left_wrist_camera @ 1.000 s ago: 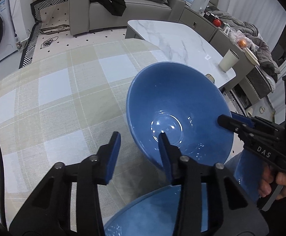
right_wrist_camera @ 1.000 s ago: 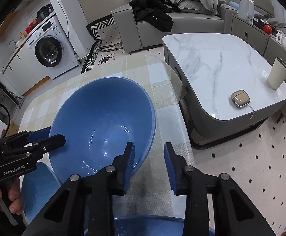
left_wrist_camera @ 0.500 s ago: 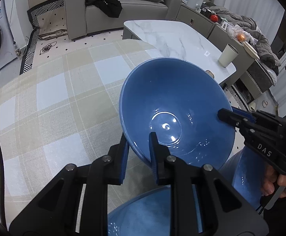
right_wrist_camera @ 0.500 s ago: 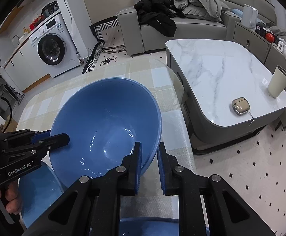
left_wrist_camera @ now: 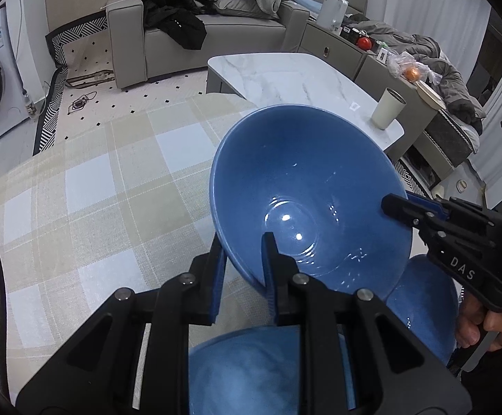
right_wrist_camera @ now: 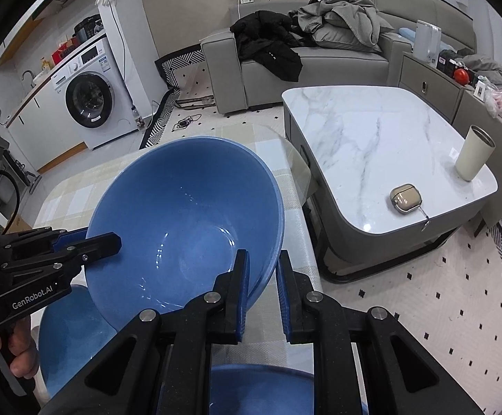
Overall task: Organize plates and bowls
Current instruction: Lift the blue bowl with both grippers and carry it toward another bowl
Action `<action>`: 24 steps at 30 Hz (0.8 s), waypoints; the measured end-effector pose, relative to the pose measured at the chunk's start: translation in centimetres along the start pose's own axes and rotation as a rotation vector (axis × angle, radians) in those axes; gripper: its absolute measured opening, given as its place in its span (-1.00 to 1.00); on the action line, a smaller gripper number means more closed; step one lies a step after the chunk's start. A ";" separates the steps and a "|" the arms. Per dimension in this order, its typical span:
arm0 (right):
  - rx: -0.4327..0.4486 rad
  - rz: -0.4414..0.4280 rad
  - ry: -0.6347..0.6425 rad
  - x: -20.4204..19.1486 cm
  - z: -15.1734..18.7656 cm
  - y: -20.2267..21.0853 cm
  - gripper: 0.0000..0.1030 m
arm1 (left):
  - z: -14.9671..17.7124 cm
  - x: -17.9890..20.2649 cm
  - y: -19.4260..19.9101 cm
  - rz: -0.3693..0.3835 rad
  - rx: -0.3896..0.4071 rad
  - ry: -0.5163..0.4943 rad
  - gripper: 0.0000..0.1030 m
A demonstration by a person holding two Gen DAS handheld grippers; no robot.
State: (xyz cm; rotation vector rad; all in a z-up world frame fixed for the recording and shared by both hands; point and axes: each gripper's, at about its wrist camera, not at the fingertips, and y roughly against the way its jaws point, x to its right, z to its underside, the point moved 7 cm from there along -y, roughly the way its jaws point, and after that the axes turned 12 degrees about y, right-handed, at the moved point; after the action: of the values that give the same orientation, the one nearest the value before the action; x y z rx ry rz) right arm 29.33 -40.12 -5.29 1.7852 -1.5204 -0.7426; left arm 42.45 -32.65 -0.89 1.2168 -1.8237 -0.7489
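A large blue bowl (left_wrist_camera: 306,200) hangs tilted above the checked tablecloth (left_wrist_camera: 88,207), held by its rim from two sides. My left gripper (left_wrist_camera: 242,269) is shut on the near rim, one finger inside the bowl and one outside. My right gripper (right_wrist_camera: 261,276) is shut on the opposite rim (right_wrist_camera: 268,263) in the same way. Each gripper shows in the other's view: the right gripper (left_wrist_camera: 406,207) and the left gripper (right_wrist_camera: 105,242). Two more blue bowls rest on the table below, one (left_wrist_camera: 251,373) under my left gripper and one (left_wrist_camera: 424,297) by the person's hand (left_wrist_camera: 482,328).
A marble coffee table (right_wrist_camera: 372,138) stands just past the table's edge, bearing a cream cup (right_wrist_camera: 474,154) and a small earbud case (right_wrist_camera: 405,200). Behind it a grey sofa (right_wrist_camera: 285,58) holds heaped clothes. A washing machine (right_wrist_camera: 92,97) stands far left.
Both grippers have gone from open around the bowl's rim to shut on it. The bowl has since risen a little off the table and sits higher in both views.
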 end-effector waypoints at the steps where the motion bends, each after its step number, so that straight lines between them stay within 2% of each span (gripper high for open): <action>1: 0.005 0.002 0.002 0.0 0.0 0.4 -0.69 | 0.0 0.2 0.4 0.002 0.005 -0.001 -0.67; 24: 0.110 0.028 0.020 -2.1 0.3 8.2 -0.68 | 2.3 2.8 10.3 0.032 0.085 -0.027 -0.67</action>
State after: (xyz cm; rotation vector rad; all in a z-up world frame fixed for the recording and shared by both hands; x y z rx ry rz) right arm 23.81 -38.92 1.00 1.8420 -1.5971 -0.6360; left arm 35.22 -31.40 7.13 1.2339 -1.9105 -0.6788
